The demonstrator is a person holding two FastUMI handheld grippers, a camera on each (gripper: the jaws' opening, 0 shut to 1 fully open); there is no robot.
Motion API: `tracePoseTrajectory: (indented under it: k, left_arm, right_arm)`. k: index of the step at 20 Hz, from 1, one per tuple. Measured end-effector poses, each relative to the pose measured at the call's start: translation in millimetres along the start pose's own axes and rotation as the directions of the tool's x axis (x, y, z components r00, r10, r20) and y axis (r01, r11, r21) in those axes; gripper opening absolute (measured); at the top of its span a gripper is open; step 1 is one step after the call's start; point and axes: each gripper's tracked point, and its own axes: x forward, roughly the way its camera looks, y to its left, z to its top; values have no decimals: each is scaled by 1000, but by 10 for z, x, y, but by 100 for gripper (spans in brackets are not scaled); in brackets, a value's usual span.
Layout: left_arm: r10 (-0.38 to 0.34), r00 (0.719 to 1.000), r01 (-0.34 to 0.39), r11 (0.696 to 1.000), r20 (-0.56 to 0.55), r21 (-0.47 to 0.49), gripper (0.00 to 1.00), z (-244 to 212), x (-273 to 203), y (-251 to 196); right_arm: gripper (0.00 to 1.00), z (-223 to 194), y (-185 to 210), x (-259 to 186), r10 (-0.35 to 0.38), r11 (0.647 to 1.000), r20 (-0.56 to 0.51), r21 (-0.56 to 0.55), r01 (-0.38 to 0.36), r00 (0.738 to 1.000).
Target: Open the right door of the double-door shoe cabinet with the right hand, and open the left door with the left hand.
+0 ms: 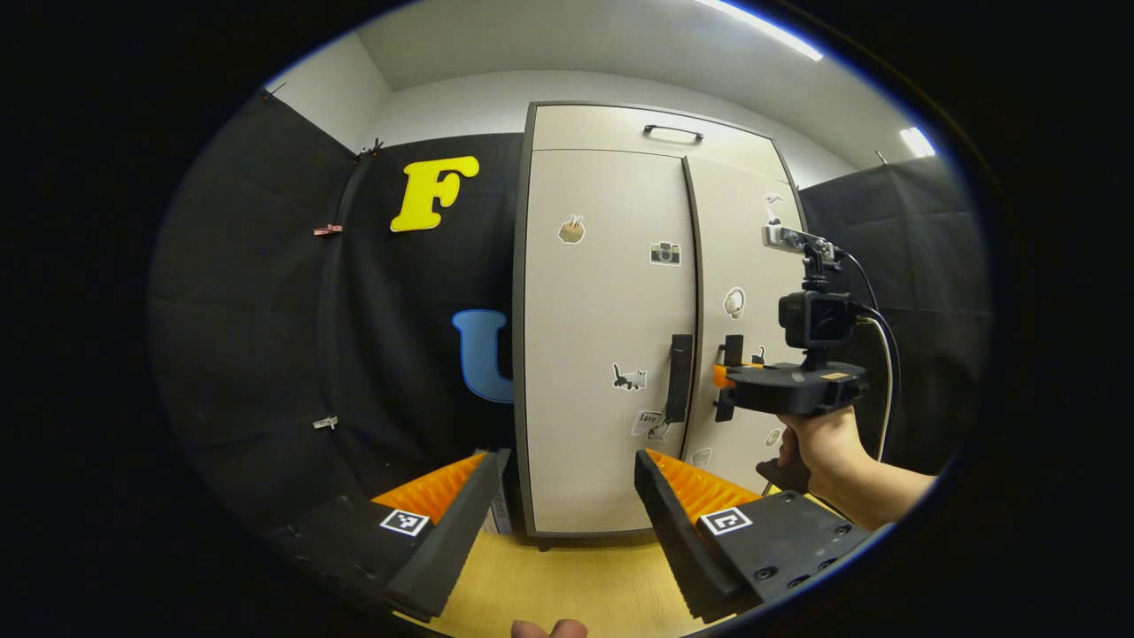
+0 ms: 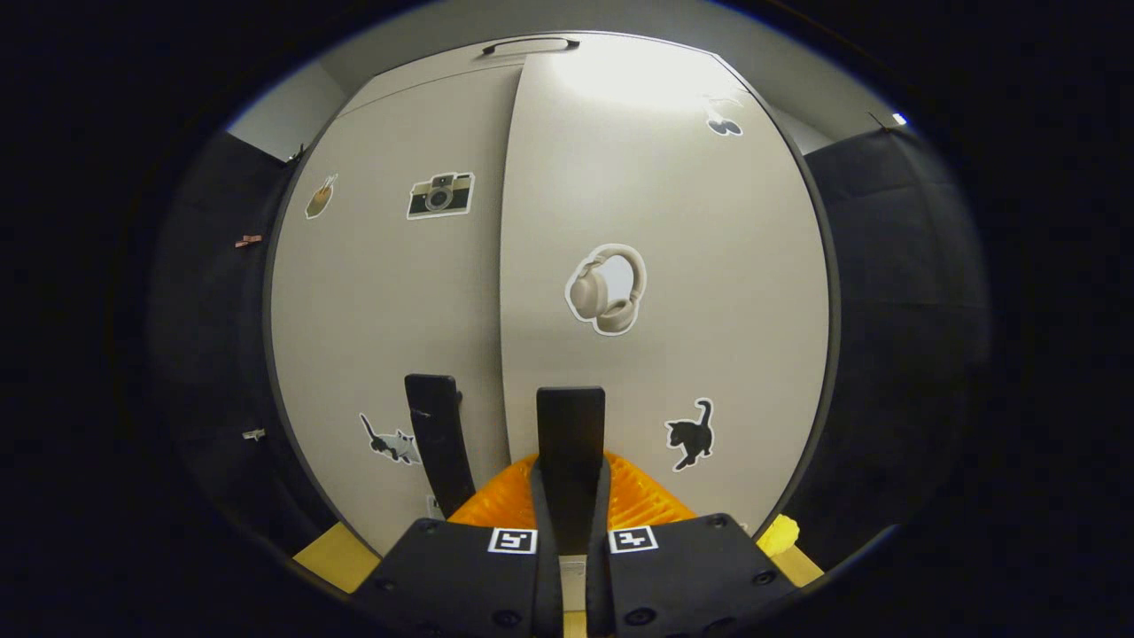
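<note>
The pale shoe cabinet point(image 1: 602, 292) stands straight ahead with both doors looking closed. In the left gripper view my left gripper point(image 1: 569, 459) hangs open and holds nothing, short of the left door point(image 1: 602, 266) and its dark vertical handle point(image 1: 679, 377). Farther right, a hand point(image 1: 819, 443) holds the right gripper point(image 1: 722, 377) against the right door's handle point(image 1: 732, 350). In the right gripper view, the right gripper point(image 2: 571, 478) is shut on the right door's handle point(image 2: 571, 425), which stands between its fingers. The left door's handle point(image 2: 434, 443) is just to the left.
A flap with a horizontal handle point(image 1: 673, 133) tops the cabinet. The cabinet rests on a wooden surface point(image 1: 567, 585). Black cloth walls point(image 1: 266, 310) close in on both sides. A small yellow thing point(image 2: 780, 532) lies by the cabinet's lower right corner.
</note>
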Motion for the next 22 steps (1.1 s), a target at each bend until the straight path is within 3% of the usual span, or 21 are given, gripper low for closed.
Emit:
tracePoseTrajectory:
  k: [9, 22]
  left_arm:
    - [6, 1000, -6, 1000, 9, 10, 95, 56, -69, -189]
    - [9, 1000, -9, 1000, -6, 1, 95, 48, -137, -564]
  right_arm:
    - [14, 47, -132, -287, 71, 997, -24, 23, -70, 997]
    - [14, 102, -435, -598, 80, 995, -12, 62, -79, 997]
